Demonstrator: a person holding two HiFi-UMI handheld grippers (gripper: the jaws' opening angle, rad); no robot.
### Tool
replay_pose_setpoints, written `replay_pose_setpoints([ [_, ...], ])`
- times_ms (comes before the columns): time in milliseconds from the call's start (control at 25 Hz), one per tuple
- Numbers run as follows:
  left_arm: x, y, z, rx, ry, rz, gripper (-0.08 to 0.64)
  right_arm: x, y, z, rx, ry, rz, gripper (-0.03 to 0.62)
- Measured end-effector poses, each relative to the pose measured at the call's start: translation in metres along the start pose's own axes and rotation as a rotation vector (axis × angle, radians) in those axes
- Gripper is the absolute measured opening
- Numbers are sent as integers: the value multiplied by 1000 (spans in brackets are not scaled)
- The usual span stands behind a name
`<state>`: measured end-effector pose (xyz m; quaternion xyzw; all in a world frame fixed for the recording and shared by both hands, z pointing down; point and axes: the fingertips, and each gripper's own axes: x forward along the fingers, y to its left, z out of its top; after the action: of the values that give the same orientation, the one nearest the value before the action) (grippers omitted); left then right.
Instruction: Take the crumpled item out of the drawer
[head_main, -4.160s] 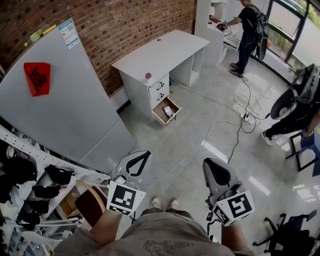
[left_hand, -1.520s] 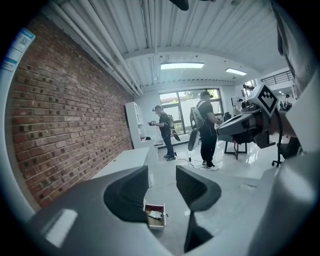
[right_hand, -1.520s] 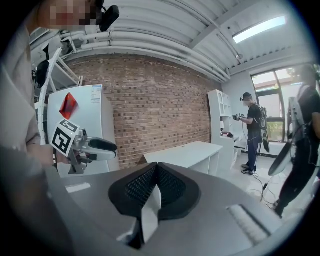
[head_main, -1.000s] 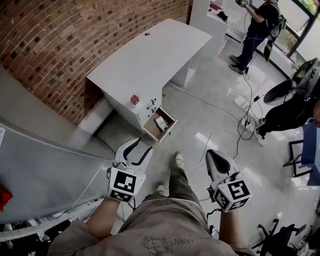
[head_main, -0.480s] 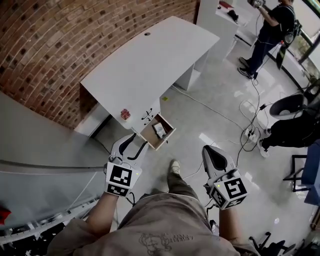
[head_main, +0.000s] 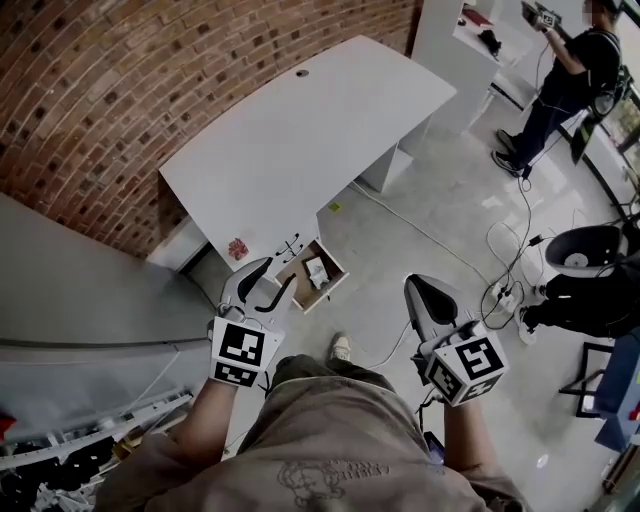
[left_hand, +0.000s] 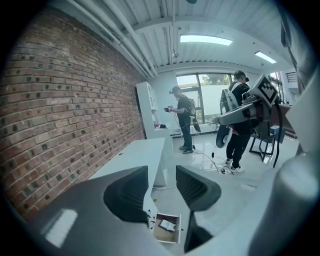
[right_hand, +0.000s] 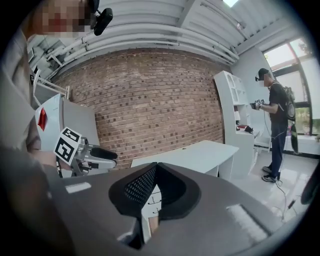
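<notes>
A: Head view: we stand short of the desk. The crumpled white item lies in its open bottom drawer.

B: Left gripper view: our left gripper gapes, empty. Right gripper view: our right gripper is pressed together, empty. We judge this the approach. Next we reach down in.

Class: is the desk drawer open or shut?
Open: the drawer juts out from the desk, its inside showing a crumpled white item.

Left gripper: white body, black curved jaws, ribbed black pads, black-and-white marker cube. Right gripper: grey shell, same cube type. Operator wears khaki tee with faint print, pale shoe.
</notes>
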<state>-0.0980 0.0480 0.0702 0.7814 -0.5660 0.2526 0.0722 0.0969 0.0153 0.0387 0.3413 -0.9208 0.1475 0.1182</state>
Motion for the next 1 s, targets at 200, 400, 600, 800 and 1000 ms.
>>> replay_pose_setpoints([
  [200,11,12,5,-4,18,23,172,16,-17,8,7,-13,10,29],
  [400,20,31,9,2,29,41,173,24,-28,22,41,-55,5,29],
  [600,27,38,16,7,23,11,173,33,-31,16,48,-17,-25,29],
  [800,34,43,11,17,43,-41,172,43,-25,11,59,0,-52,29],
  [1000,57,44,-9,31,87,-94,173,62,-29,-6,79,28,-81,29],
])
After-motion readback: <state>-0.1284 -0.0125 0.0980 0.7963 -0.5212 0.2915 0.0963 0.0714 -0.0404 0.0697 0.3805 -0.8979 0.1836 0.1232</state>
